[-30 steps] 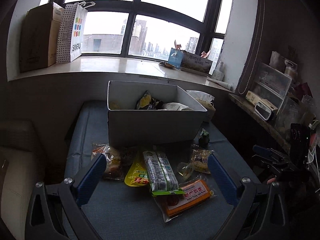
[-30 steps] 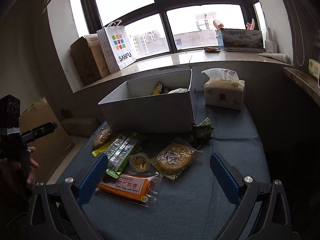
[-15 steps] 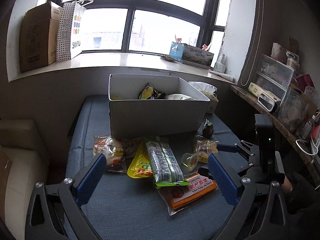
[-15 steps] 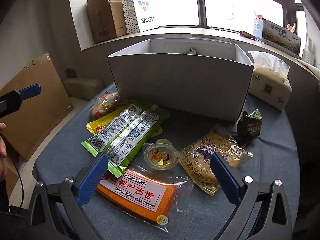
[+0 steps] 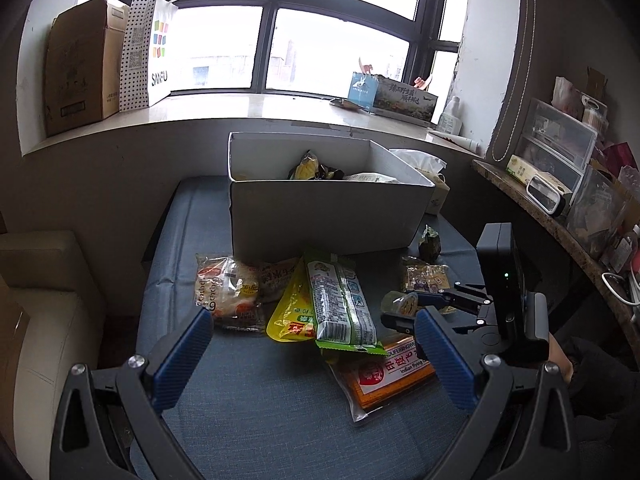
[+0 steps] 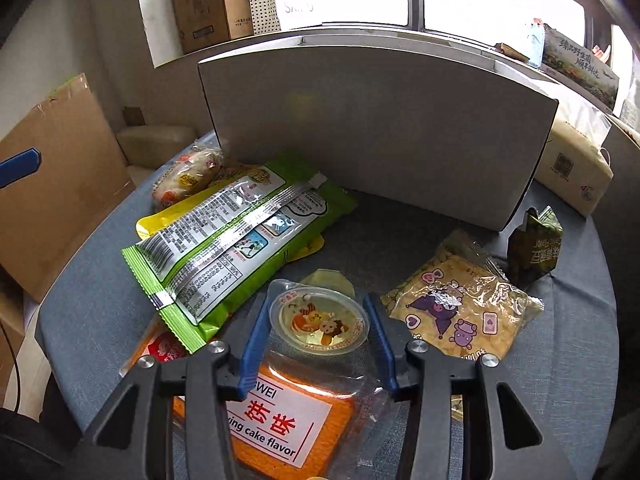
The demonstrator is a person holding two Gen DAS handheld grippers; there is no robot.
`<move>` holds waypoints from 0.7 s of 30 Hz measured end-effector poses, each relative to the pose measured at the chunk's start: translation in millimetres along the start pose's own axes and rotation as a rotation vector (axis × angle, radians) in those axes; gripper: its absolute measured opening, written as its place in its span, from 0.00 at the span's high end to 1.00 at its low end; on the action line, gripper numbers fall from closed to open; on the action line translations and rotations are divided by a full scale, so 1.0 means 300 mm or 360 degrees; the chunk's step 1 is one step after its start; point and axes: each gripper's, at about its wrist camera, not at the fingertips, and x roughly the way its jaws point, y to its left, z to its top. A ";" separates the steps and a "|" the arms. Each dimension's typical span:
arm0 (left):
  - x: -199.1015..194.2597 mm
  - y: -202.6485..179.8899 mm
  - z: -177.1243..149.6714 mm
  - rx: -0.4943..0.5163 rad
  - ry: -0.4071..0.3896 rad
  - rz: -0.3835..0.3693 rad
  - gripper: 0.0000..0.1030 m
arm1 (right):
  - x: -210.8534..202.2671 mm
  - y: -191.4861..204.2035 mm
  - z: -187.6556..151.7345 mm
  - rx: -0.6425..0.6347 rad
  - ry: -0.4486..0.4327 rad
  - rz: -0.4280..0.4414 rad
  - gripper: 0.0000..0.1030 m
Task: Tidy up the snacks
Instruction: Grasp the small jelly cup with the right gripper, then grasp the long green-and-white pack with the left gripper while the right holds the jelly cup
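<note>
A small round jelly cup (image 6: 318, 322) lies on the blue tabletop against an orange flying-cake pack (image 6: 280, 420). My right gripper (image 6: 318, 308) is closing on the cup, with its blue pads touching the rim on both sides. The left wrist view shows the same grip (image 5: 402, 308) from the side. A green packet (image 6: 236, 240) lies over a yellow pouch (image 5: 290, 312) to the left. The white box (image 6: 372, 128) stands behind with snacks inside. My left gripper (image 5: 313, 316) hangs open above the near snacks, holding nothing.
A cartoon-print cracker pack (image 6: 460, 312) and a small dark green packet (image 6: 536, 248) lie right of the cup. A wrapped bun (image 6: 188, 176) sits at the left, a tissue pack (image 6: 576, 168) beside the box. A cluttered shelf (image 5: 560, 208) runs along the right.
My right gripper came down and forward over the snacks, and its jaws closed from wide open onto the jelly cup. The left gripper barely moved.
</note>
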 end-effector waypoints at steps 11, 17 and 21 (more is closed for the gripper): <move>0.173 -0.146 0.009 0.0280 0.0166 0.0037 0.00 | -0.267 -0.086 -0.032 0.0185 -0.0248 0.0078 0.51; 0.374 -0.255 0.018 0.0457 0.0323 0.0113 0.00 | -0.409 -0.137 -0.095 0.0257 -0.0351 -0.0003 0.51; 0.514 -0.273 0.009 0.0520 0.0449 0.0229 0.00 | -0.458 -0.179 -0.137 0.0311 -0.0371 -0.0030 0.51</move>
